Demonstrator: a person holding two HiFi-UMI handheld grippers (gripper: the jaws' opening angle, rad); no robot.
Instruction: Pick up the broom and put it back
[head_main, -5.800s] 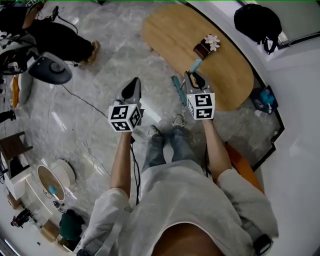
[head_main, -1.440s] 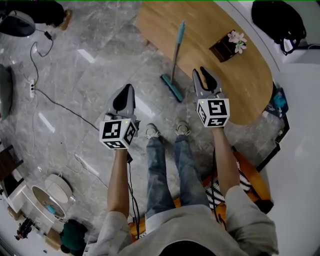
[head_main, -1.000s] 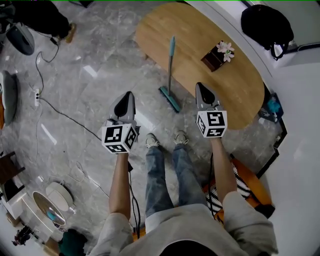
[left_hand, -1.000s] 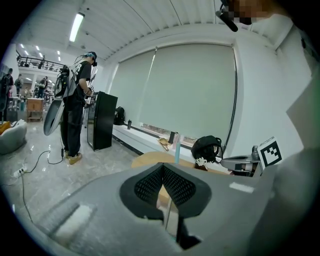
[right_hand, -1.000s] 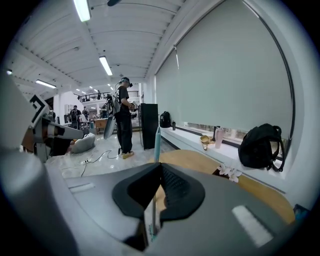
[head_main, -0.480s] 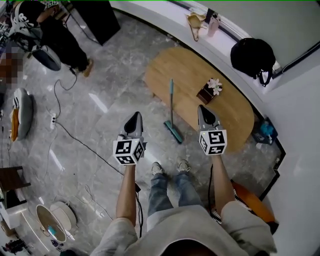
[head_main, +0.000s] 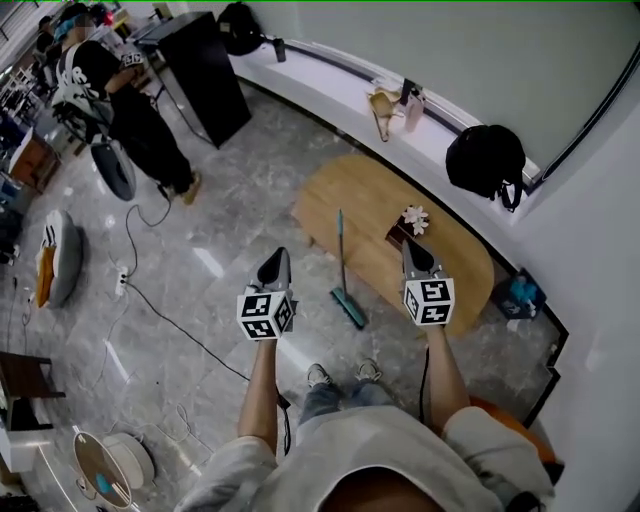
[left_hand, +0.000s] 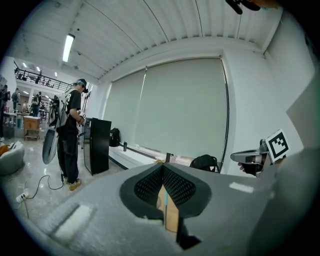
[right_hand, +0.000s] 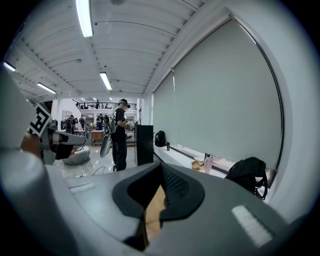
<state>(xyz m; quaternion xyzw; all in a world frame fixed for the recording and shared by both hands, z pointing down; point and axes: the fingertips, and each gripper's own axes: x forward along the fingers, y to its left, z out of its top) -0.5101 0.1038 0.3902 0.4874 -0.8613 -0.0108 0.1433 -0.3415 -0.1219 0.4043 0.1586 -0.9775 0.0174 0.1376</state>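
The broom (head_main: 341, 258), with a teal handle and teal head, stands on the floor and leans against the edge of the oval wooden table (head_main: 455, 262). No gripper touches it. My left gripper (head_main: 277, 259) is held up to the left of the broom, shut and empty. My right gripper (head_main: 411, 248) is level with it on the broom's right, over the table, also shut and empty. In the left gripper view the jaws (left_hand: 163, 169) meet with nothing between them. In the right gripper view the jaws (right_hand: 160, 171) do the same.
A small box with flowers (head_main: 408, 221) sits on the table. A black backpack (head_main: 485, 160) and small items rest on the white ledge (head_main: 330, 80). A black cabinet (head_main: 198, 76) and a person (head_main: 118, 100) stand at the far left. A cable (head_main: 170, 318) runs across the floor.
The right gripper was at the broom's handle at first. The broom now leans on the table alone. Both grippers have risen away from it, and the view shows more of the room.
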